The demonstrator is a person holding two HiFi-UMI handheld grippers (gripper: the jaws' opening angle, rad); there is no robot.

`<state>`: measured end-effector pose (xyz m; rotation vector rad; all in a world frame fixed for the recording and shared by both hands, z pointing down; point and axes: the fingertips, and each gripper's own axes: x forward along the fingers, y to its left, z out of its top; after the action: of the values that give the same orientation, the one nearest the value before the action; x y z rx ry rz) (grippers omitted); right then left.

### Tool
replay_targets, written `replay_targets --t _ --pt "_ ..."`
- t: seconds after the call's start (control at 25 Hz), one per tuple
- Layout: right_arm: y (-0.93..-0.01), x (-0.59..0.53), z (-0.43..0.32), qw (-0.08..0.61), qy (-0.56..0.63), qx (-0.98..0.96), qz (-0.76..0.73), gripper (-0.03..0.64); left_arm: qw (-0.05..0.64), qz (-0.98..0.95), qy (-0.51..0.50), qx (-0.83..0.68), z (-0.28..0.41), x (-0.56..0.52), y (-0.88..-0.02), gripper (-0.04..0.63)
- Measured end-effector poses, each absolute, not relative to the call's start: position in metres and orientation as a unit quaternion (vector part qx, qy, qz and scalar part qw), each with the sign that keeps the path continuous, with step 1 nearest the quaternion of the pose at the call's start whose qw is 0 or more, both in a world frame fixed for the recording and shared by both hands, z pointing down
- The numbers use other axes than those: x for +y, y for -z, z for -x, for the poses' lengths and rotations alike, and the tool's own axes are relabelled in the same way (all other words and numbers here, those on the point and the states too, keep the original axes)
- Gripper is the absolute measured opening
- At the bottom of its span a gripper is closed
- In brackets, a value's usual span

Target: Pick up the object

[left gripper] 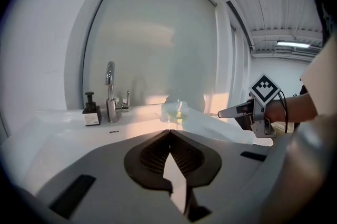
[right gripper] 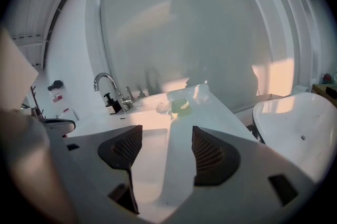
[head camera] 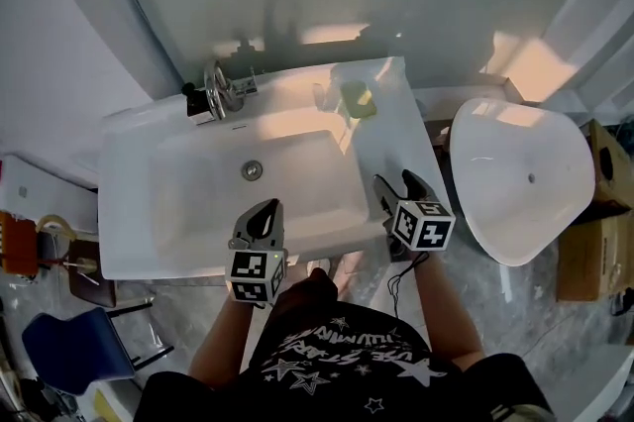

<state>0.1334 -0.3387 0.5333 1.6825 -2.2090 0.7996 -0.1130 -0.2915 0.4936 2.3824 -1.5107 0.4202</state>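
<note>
white washbasin [head camera: 129, 212], one piece: sunken bowl, flat rim all round. left gripper [head camera: 265, 212] sits over the near edge of the bowl, right gripper [head camera: 394, 180] over the right-hand rim strip.

- drain [head camera: 253, 169]: in the bowl floor, just ahead of the left gripper.
- chrome tap [head camera: 220, 91]: on the back rim, ahead and a little left of the left gripper, well ahead-left of the right gripper.
- soap bottle [left gripper: 90, 110]: dark, pump top, label on the front. stands upright just beside the tap, on the side away from the right gripper. touching or not, cannot tell.
- clear cup [head camera: 357, 98]: something yellow-green inside. upright on the back right corner of the rim, ahead of the right gripper, well apart from the tap.
</note>
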Motion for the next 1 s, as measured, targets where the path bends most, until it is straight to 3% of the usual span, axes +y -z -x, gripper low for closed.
replay_targets --t 0.32,0.44,1.0 --pt "-0.544 -0.424 -0.132 0.151 -0.277 -0.741 -0.592 0.298 0.145 -0.837 -0.15 -0.506 0.116 -0.371 -0.495 0.017" --pt "-0.546 -0.455 -0.137 0.164 -0.273 -0.737 -0.596 0.219 0.135 -0.843 -0.148 -0.499 0.115 -0.391 -0.492 0.017" --pt "-0.594 -0.551 -0.148 0.237 -0.292 -0.721 -0.582 0.143 0.171 -0.845 -0.17 -0.477 0.103 -0.449 -0.537 0.017"
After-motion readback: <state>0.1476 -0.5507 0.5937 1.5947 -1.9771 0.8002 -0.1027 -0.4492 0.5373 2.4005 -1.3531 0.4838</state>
